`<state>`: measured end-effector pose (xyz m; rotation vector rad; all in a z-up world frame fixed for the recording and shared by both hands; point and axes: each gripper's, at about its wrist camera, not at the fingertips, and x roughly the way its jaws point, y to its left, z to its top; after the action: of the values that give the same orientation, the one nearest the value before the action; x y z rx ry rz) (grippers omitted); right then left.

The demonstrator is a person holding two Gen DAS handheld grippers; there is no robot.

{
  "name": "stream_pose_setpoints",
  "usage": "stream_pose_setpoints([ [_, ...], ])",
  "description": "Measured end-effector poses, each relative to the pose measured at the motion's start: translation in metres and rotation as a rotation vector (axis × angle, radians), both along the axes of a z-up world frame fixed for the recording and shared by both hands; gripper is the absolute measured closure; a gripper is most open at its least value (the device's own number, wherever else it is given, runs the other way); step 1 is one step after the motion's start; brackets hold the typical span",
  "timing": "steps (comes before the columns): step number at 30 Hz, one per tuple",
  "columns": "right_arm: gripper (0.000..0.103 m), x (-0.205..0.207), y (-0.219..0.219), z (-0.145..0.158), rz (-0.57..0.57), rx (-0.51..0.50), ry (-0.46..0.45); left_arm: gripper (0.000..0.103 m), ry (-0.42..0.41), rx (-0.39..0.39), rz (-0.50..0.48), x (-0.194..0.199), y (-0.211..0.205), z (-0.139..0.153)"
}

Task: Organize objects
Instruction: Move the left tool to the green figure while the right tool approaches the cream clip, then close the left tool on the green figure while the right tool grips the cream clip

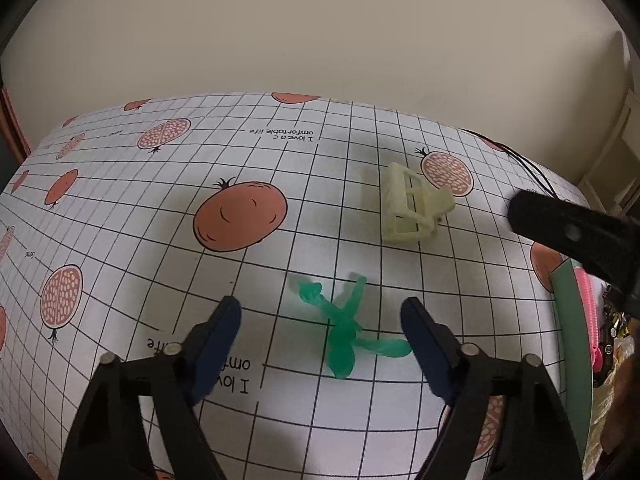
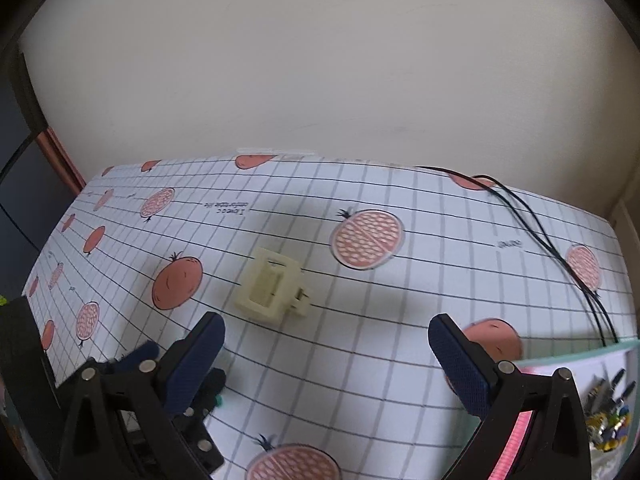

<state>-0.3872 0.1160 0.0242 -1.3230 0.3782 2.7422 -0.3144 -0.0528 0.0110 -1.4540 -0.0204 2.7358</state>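
The left gripper [image 1: 320,340] straddles the green hair clip [image 1: 344,332], jaws apart, seemingly to grab it; the right gripper [image 2: 326,356] gapes empty short of the cream hair clip [image 2: 272,290]

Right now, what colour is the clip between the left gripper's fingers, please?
Translucent green clip; clearest in the left wrist view.

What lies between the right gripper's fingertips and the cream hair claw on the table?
Nothing: in the right wrist view, only bare gridded tablecloth runs from the open right gripper up to the cream hair claw.
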Motion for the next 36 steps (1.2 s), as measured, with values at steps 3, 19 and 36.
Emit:
stream_pose_setpoints([
  [3, 0.0, -0.009, -0.005, -0.005, 0.003, 0.0, -0.013, 0.032, -0.01, 0.001, 0.001, -0.002, -0.001, -0.003],
  [19, 0.0, -0.044, -0.019, -0.036, -0.002, -0.019, -0.065, 0.059, 0.001, 0.005, 0.016, -0.007, -0.017, -0.004],
  [36, 0.024, -0.059, -0.029, -0.048, -0.019, 0.008, -0.078, 0.069, 0.003, 0.023, 0.056, -0.01, -0.033, -0.003],
])
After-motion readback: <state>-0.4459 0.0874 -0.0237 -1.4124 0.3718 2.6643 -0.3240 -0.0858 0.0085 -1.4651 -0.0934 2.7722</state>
